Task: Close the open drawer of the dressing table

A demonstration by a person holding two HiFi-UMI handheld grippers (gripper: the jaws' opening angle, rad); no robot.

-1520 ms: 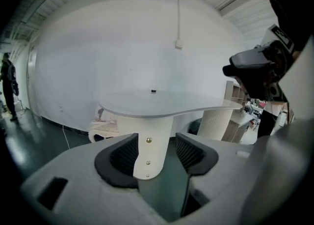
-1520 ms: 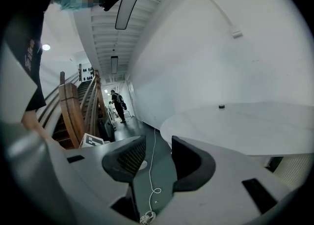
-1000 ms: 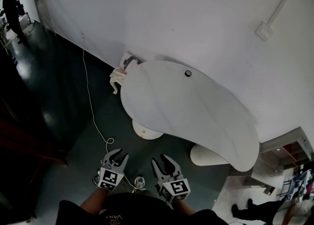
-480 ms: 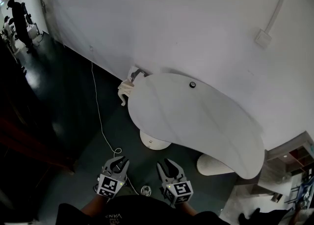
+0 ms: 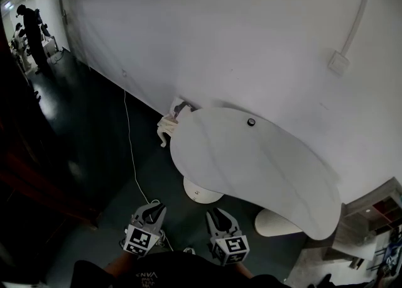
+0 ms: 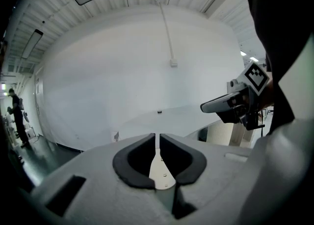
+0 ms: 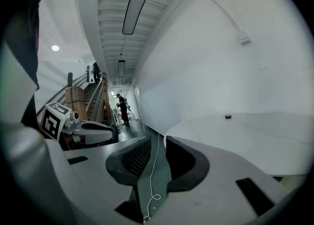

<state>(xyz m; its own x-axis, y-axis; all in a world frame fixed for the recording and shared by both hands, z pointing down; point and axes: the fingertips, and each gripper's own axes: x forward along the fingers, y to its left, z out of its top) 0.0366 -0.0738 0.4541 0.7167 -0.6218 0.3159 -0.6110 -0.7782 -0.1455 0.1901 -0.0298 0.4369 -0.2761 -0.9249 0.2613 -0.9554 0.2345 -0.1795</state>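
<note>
A person is holding both grippers low, well short of the dressing table (image 5: pixel 264 167) by the wall, apparently approaching. The left gripper (image 5: pixel 152 209) is pinching almost together on nothing. The right gripper (image 5: pixel 217 214), parted and empty, has just been narrowing. The open drawer is not showing clearly, possibly at the top's far-left end. Only square markers are showing, with no legible writing.

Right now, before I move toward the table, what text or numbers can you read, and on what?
"VAN": pale print on the person's dark shirt, upside down, rest unclear.
On the left gripper and right gripper, whose empty jaws have just been closing: only square marker patterns, no words.
Nothing else is readable.
</note>
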